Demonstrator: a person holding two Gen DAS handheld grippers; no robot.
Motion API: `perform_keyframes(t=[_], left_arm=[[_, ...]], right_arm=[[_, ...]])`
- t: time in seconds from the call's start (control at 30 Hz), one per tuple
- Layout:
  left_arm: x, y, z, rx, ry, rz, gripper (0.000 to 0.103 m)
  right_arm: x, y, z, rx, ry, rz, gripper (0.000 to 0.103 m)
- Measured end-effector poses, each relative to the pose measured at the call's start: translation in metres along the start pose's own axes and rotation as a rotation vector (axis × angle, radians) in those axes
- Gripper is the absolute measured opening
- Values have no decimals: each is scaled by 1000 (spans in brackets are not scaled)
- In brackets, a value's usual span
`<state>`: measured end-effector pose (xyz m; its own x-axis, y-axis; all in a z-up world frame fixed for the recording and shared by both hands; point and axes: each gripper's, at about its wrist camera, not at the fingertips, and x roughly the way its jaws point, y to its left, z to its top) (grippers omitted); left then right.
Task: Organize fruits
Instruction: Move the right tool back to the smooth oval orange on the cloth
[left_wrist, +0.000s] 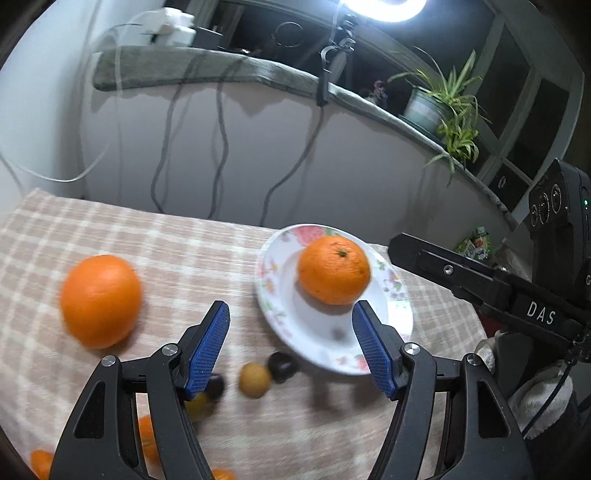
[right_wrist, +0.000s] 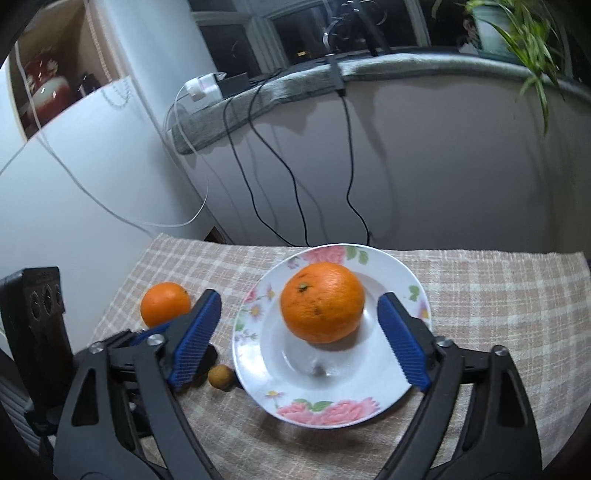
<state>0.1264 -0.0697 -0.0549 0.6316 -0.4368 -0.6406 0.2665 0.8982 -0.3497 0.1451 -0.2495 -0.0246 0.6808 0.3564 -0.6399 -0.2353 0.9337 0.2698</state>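
On the floral plate (right_wrist: 402, 280), an orange (right_wrist: 322, 302) sits just beyond both grippers' released jaws.

Orange fruit (right_wrist: 322, 302) on white pink-flowered plate (right_wrist: 332, 406); beige checked cloth (right_wrist: 498, 295); blue-padded black fingers (right_wrist: 195, 339).

You are facing a pale wall (right_wrist: 424, 166) at twelve o'clock, with black cables (right_wrist: 258, 177) hanging down it from a ledge draped in grey cloth (right_wrist: 388, 64). Above the ledge, the windows (right_wrist: 303, 33) are dark. A spider plant (left_wrist: 448, 107) in a pale pot sits on the ledge at two o'clock, and a ring light (left_wrist: 384, 9) glares overhead. A white charger (right_wrist: 201, 86) rests on the ledge at eleven o'clock. A beige checked tablecloth (right_wrist: 498, 295) covers the table below you.
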Motion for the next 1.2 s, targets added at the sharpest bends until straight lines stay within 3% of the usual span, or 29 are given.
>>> perform_keyframes(t=[0.2, 0.27, 0.5, 1.2], left_arm=[[-19, 29, 2, -29, -9, 54, 70], [-25, 40, 2, -43, -12, 74, 81], [-39, 80, 0, -107, -11, 130, 81], [-16, 131, -7, -228, 53, 83, 81]], right_arm=[[6, 22, -4, -52, 38, 17, 91], [8, 27, -5, -53, 47, 26, 94], [23, 51, -5, -77, 77, 80, 97], [116, 113, 1, -63, 274, 241, 97]])
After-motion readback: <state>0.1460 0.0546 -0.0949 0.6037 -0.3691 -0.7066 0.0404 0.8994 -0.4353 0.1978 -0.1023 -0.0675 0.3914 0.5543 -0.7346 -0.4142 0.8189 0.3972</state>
